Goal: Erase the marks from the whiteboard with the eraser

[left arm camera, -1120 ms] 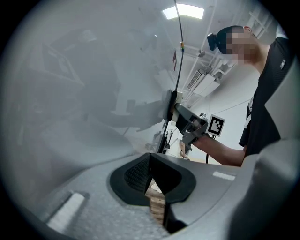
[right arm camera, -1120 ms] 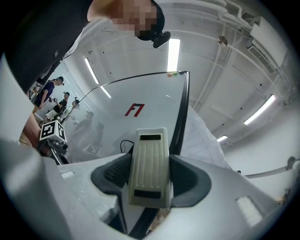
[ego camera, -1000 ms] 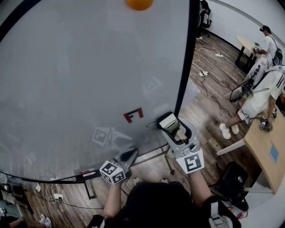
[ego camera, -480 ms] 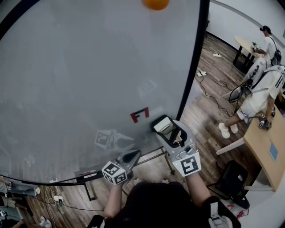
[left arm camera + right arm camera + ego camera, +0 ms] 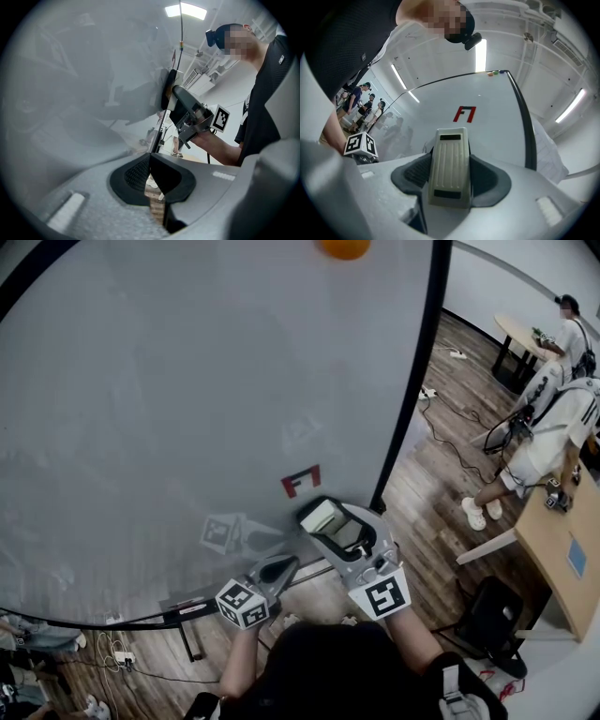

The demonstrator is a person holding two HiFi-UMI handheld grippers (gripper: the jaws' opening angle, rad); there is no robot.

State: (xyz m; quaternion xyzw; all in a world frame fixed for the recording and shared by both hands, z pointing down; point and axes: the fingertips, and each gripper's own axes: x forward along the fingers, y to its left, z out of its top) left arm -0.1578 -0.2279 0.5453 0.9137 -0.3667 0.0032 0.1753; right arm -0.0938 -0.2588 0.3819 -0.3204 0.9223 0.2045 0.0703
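Gripping eraser (image 5: pixel 449 161) in my right gripper (image 5: pixel 450 180): jaws clamped on its two long sides, long axis running out along jaws. Eraser tip close to whiteboard (image 5: pixel 169 390); contact not resolvable. Red mark (image 5: pixel 464 114) on board just ahead of tip, slightly right. My left gripper (image 5: pixel 151 174) low, left of right one: jaws together, nothing held, farther from mark. Judgement: right gripper makes wipe, pushing forward along eraser's own axis onto mark.
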